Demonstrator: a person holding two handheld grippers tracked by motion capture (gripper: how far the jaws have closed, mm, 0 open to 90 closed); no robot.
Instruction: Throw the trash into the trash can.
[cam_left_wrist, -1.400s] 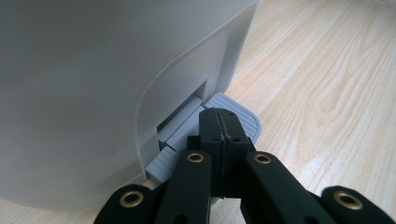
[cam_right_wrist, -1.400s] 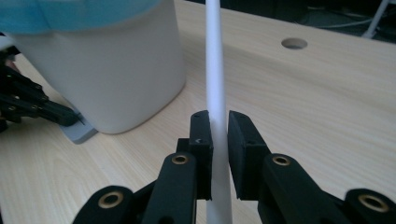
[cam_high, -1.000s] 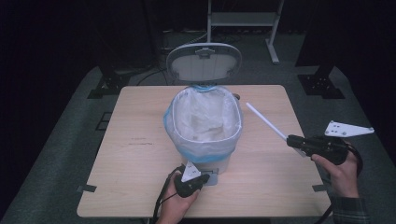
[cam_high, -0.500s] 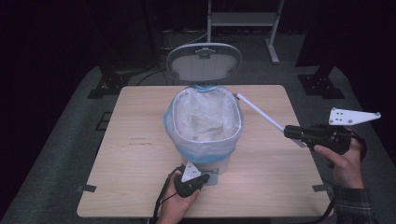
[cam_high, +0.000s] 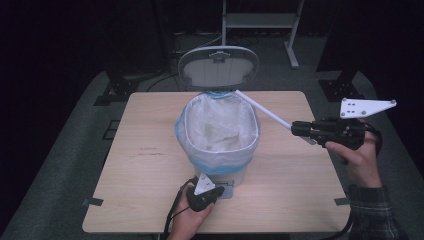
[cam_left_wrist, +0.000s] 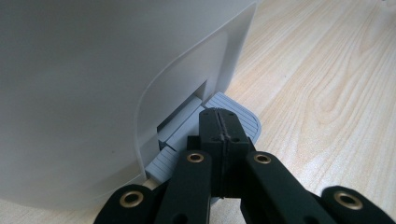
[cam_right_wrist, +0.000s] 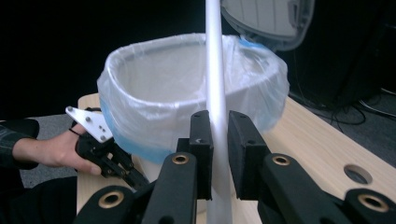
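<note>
A white pedal bin (cam_high: 217, 145) lined with a clear bag (cam_right_wrist: 187, 79) stands mid-table, its lid (cam_high: 218, 66) tipped up and open. My left gripper (cam_left_wrist: 219, 119) is shut, its tips resting on the grey pedal (cam_left_wrist: 182, 135) at the bin's base; in the high view it sits at the bin's near side (cam_high: 222, 189). My right gripper (cam_high: 296, 128) is shut on a long white tube (cam_high: 262, 111) and is raised right of the bin. The tube (cam_right_wrist: 215, 56) slants up-left, its far end at the bin's back rim below the lid.
The wooden table (cam_high: 150, 150) has bare room left and right of the bin. A round hole (cam_right_wrist: 357, 173) is cut in the tabletop. A metal stand (cam_high: 260, 20) and black stand bases (cam_high: 117, 90) sit on the dark floor behind.
My right gripper has risen with the tube, and the tube's far end has swung from the tabletop up to the bin's back rim. The left gripper has stayed on the pedal.
</note>
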